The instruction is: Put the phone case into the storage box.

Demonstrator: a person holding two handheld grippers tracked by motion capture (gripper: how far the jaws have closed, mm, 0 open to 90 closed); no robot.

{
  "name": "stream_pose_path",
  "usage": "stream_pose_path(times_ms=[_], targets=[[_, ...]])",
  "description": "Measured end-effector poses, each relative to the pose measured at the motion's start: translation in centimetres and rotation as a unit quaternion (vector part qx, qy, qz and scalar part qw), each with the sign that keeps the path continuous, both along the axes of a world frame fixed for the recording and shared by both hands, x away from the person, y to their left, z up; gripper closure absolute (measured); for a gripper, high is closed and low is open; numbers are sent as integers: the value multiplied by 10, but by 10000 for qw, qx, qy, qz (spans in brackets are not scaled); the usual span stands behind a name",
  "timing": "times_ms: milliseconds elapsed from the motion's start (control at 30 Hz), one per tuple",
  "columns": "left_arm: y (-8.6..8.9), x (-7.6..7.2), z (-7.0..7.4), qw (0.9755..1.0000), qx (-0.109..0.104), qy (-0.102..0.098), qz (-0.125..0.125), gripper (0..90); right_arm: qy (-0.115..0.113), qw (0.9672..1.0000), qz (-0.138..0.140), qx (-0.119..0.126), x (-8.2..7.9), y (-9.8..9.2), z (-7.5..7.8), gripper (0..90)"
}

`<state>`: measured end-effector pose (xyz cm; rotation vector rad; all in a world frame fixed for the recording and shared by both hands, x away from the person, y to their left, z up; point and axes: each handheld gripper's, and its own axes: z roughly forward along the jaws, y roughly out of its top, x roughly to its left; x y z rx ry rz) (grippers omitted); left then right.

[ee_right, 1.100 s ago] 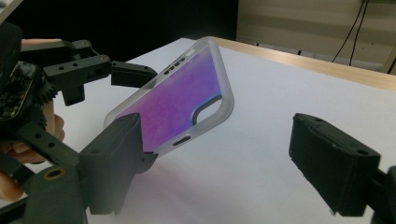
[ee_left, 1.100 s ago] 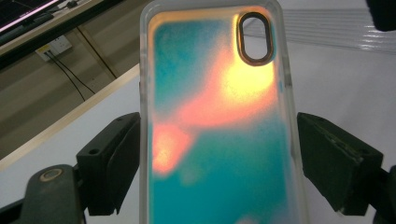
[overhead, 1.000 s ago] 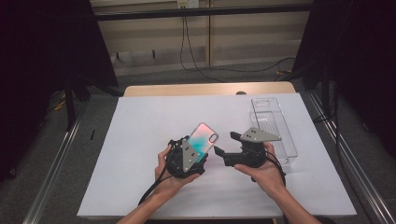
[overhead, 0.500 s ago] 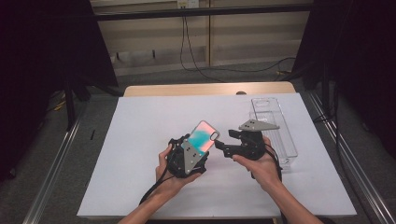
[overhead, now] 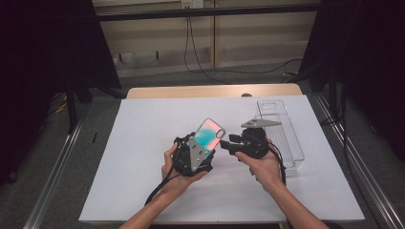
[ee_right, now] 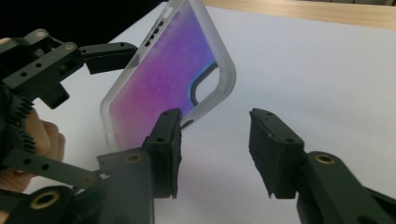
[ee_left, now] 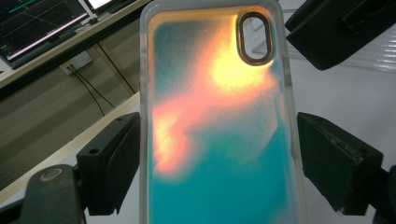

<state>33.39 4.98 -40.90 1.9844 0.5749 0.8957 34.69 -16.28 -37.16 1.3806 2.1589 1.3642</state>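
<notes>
Phone case [overhead: 209,132] with a teal and orange back and a clear rim, held tilted up off the white surface [overhead: 143,143] near its middle, camera cutout at the upper end. Clamped by its lower part between the fingers of the left gripper [overhead: 195,153], one finger [ee_left: 109,163] against each long edge in the left gripper view. Just to its right in the high view, the right gripper [overhead: 234,144], pointed at the case's upper corner, fingers [ee_right: 166,149] apart with nothing between them and just now closing; in the right gripper view the case's corner just behind the left-hand finger, whether touching or not impossible to tell. Further right, well apart from both hands, a clear plastic tray [overhead: 286,133] lying lengthwise along the right edge of the surface. Beyond the white sheet, a strip of bare wood [overhead: 191,91].
</notes>
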Motion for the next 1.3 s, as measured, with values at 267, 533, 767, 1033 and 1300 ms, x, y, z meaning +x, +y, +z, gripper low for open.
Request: stream_pose_path(times_ms=[267, 533, 767, 1033, 1300], targets=[[-5, -2, -5, 9999, 115, -11, -95, 172, 265, 9996, -58, 0, 5, 1, 0, 627], [-9, -3, -9, 9998, 192, -84, -71, 172, 760, 9967, -80, 286, 10, -3, 0, 698], [-10, -3, -10, 9996, 233, -103, -80, 172, 998, 9939, -125, 461, 12, -6, 0, 721], [-11, -5, -12, 9994, 303, -181, -44, 172, 1148, 9923, -77, 460, 13, -4, -3, 723], [-9, -2, -13, 9996, 228, -138, -1, 172, 1223, 9904, -58, 645, 15, -2, -7, 751]])
